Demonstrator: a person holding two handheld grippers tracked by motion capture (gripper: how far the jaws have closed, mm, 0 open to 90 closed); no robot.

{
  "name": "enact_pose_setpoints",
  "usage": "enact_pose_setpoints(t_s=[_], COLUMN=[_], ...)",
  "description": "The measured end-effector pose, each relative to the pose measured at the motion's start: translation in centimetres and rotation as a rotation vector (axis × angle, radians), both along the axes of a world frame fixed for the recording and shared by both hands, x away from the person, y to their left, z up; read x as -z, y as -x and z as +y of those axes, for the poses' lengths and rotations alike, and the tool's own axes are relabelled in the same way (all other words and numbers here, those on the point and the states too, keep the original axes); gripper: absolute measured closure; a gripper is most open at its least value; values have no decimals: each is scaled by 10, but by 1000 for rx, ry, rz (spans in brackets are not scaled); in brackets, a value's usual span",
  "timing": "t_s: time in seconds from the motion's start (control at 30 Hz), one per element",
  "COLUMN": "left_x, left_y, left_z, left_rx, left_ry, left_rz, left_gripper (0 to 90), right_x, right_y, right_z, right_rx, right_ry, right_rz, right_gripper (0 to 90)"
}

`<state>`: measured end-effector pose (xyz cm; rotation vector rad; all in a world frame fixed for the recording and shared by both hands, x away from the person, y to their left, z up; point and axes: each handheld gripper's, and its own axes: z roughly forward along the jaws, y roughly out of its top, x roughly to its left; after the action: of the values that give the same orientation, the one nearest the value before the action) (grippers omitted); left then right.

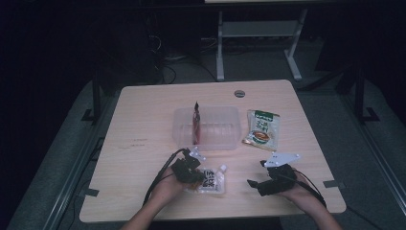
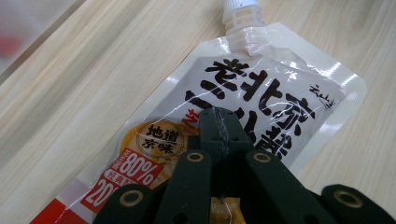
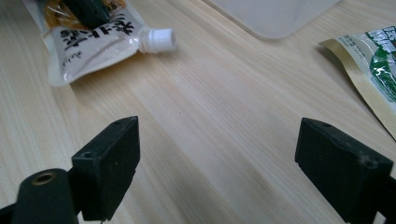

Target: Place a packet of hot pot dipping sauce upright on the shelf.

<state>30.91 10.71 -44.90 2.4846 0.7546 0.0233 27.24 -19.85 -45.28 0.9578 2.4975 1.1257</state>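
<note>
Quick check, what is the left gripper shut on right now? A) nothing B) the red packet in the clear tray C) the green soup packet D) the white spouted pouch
D: the left gripper has its fingers closed together on the white spouted pouch, which lies flat on the table; the green packet lies apart, untouched.

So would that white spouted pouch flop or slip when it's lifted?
Probably floppy: the pouch is soft film lying flat, creased near its spout. Its glossy skin may be slippery. The left gripper, shut over its middle, may let both ends droop.
</note>
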Motion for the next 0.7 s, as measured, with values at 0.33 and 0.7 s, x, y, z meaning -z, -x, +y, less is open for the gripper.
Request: enact_pose_setpoints(t_s=[0.33, 0.7], left_x=[2, -17], left_y=[12, -3], left_z=[-27, 0], left_rx=[5, -7], left_ry=[38, 19], left_rz=[-24, -143], left_gripper=[899, 898], right_x=[-7, -7], right_y=[-2, 0], right_z=[-7, -4], right_rx=[33, 8], right_ry=[-33, -36], right_rz=[51, 95], right_gripper=[129, 130])
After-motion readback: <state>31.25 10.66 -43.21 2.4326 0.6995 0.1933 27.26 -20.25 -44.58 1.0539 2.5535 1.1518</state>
